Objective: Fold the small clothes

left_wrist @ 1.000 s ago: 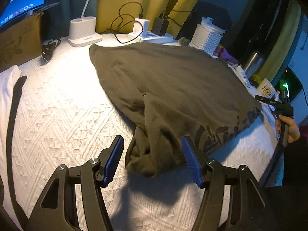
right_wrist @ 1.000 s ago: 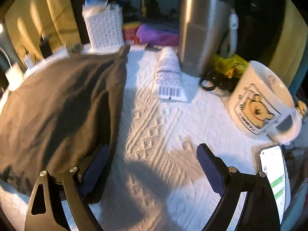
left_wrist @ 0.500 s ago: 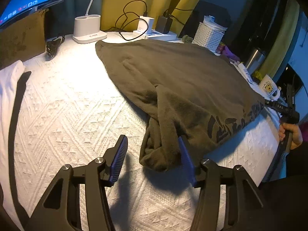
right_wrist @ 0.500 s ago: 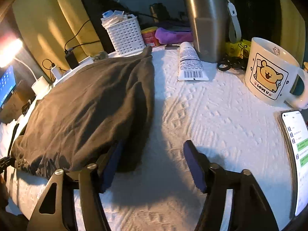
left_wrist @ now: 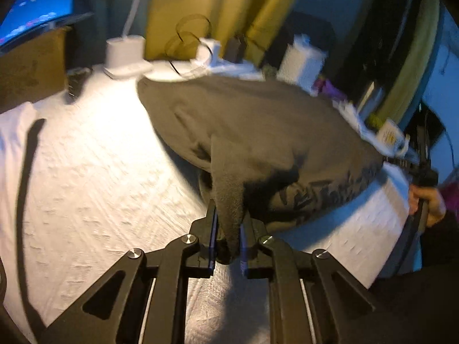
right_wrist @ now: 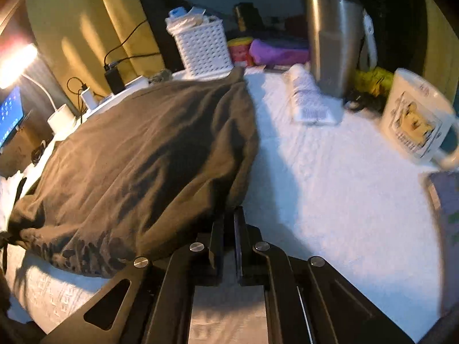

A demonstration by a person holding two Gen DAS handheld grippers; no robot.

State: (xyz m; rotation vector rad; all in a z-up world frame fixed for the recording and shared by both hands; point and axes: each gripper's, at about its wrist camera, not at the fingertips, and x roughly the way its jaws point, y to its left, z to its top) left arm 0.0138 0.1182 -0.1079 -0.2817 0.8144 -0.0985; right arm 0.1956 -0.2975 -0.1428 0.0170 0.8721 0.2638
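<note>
The left tongs [left_wrist: 228,246] have closed since half a second ago: their blue pads, then spread either side of the bunched corner, are now clamped on a pinch of the olive-brown T-shirt [left_wrist: 258,137], which rises in a taut ridge out of them. The right tongs [right_wrist: 228,238] have likewise gone from wide apart to together, at the garment's opposite near corner; the fabric edge runs into them, so they look clamped on the T-shirt [right_wrist: 137,154], though the cloth between the pads is hidden.

The shirt lies spread on the white quilted worktop [left_wrist: 94,177], printed hem toward the person. Motion blur in both views suggests the lift has begun. With both near corners held, the next step is probably to carry that hem over toward the far edge.

Beyond the right tongs stand a bear mug [right_wrist: 416,126], a steel tumbler [right_wrist: 332,43], a white tube [right_wrist: 308,97] and a white basket [right_wrist: 202,46], well clear of the fold.
</note>
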